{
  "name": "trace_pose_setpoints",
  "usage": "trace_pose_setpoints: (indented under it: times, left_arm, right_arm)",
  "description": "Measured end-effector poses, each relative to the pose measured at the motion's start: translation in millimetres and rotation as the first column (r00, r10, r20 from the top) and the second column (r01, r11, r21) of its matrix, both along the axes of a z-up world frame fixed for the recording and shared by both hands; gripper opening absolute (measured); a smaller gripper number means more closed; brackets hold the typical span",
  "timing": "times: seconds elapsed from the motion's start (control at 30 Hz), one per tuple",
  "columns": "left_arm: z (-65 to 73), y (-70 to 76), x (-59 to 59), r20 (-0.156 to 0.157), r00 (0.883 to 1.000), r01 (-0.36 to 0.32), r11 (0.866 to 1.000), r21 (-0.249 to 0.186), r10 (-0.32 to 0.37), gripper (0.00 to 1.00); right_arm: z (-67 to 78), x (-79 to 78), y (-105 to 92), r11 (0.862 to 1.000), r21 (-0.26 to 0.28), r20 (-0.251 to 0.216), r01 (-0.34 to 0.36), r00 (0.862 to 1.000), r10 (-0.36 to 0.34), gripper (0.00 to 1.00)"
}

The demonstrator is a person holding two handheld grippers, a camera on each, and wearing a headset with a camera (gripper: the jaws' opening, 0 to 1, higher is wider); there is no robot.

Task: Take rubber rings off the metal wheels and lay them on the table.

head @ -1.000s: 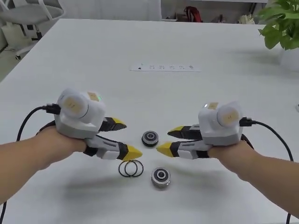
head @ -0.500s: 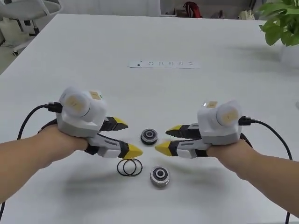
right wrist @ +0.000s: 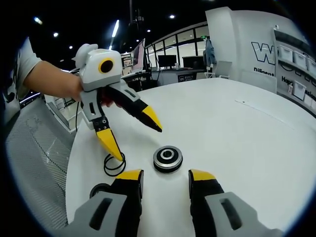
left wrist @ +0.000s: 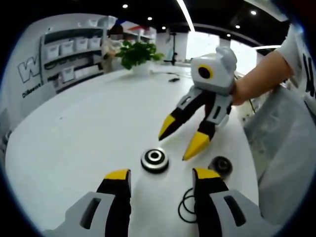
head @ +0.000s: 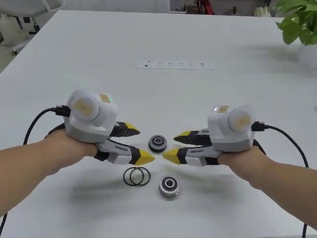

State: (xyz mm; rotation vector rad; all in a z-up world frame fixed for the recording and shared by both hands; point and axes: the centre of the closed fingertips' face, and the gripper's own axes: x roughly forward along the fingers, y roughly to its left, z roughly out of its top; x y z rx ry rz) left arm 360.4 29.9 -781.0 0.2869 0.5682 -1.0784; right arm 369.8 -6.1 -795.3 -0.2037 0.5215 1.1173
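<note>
Two handheld grippers in pale grey and white, with bare forearms behind them.
The left gripper (head: 141, 145) and the right gripper (head: 172, 145) each have a rounded pale housing and black jaws that end in yellow points. A black cable (head: 32, 125) leaves the back of each. The person wears a white short sleeve (left wrist: 296, 54).

Bright, even overhead light; sharp head view.
Soft shadows fall on the white desk (head: 208, 99); both gripper views bulge at the edges.
</note>
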Motion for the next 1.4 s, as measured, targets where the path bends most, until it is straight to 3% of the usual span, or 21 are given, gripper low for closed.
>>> trace_pose_setpoints:
  times: [0.23, 0.8, 1.1, 1.4]
  left_arm:
    - [1.8, -4.6, 2.6, 0.001, 1.000, 0.002, 1.000, -0.009, -0.002, 0.47]
    - [-0.1, -16.4, 8.2, 0.014, 0.999, 0.032, 0.999, 0.012, -0.032, 0.36]
    - [-1.5, -19.9, 11.5, 0.006, 1.000, 0.027, 1.000, 0.012, -0.028, 0.27]
    - [-6.6, -24.0, 13.2, -0.011, 1.000, 0.027, 0.999, 0.026, -0.026, 0.24]
  right_arm:
    - [-1.8, -0.4, -0.3, 1.000, 0.000, -0.003, 0.000, 1.000, 0.000, 0.34]
    - [-3.1, 1.1, -1.6, 1.000, 0.004, 0.000, 0.007, 1.000, -0.007, 0.33]
    - [-5.4, -0.9, -1.5, 1.000, 0.002, -0.004, 0.003, 1.000, -0.003, 0.33]
    - [-7.3, -2.0, -1.5, 1.000, -0.001, -0.003, -0.001, 1.000, 0.001, 0.33]
